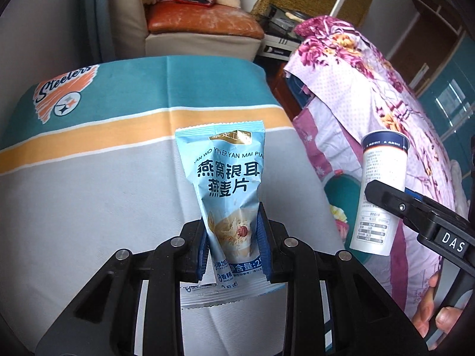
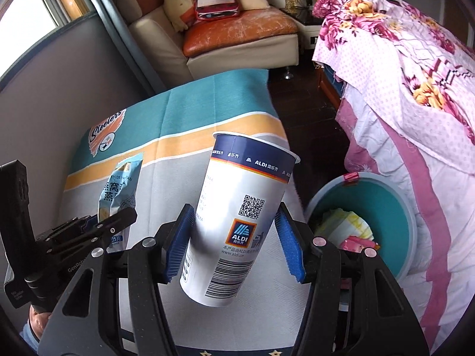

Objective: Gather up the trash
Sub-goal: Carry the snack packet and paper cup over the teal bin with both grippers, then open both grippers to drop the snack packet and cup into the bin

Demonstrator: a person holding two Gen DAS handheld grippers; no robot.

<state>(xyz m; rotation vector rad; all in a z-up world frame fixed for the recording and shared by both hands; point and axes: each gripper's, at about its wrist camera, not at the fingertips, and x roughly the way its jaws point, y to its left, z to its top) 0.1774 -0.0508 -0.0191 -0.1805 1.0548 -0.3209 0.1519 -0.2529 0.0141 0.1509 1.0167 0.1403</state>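
Carrying two pieces of trash at once, both grippers are held above the surface (image 2: 207, 320) draped in a teal, orange and grey cloth. The left gripper (image 1: 233, 246) is clenched on a light-blue foil oatmeal sachet (image 1: 225, 178), its blue-padded fingers (image 1: 262, 237) pinching only the narrowed lower part, so most of the packet stands free above the grip. The right gripper (image 2: 234, 240) is closed around a tall white paper cup with a navy rim band (image 2: 237, 216), grasped low on its body and tilted with the mouth leaning to the far right.

The round teal waste bin (image 2: 412, 222) sits on the floor to the right of the surface, just beside the bed under its pink floral quilt (image 2: 415, 89), and already holds crumpled wrappers.

Several risks are judged likely from here:
- The sachet could be pulled out of the thin pinch if swung quickly — slick foil offers little friction.
- The cup is grasped well below its middle, so it may pivot between the pads, or be crushed if squeezed harder.
- Whether the cup is empty cannot be told; any remaining liquid could be spilled by the tilt.
- The two grippers are near each other, so a collision on the way to the bin is possible.
- An early release would drop either item onto the floor or quilt rather than into the bin.
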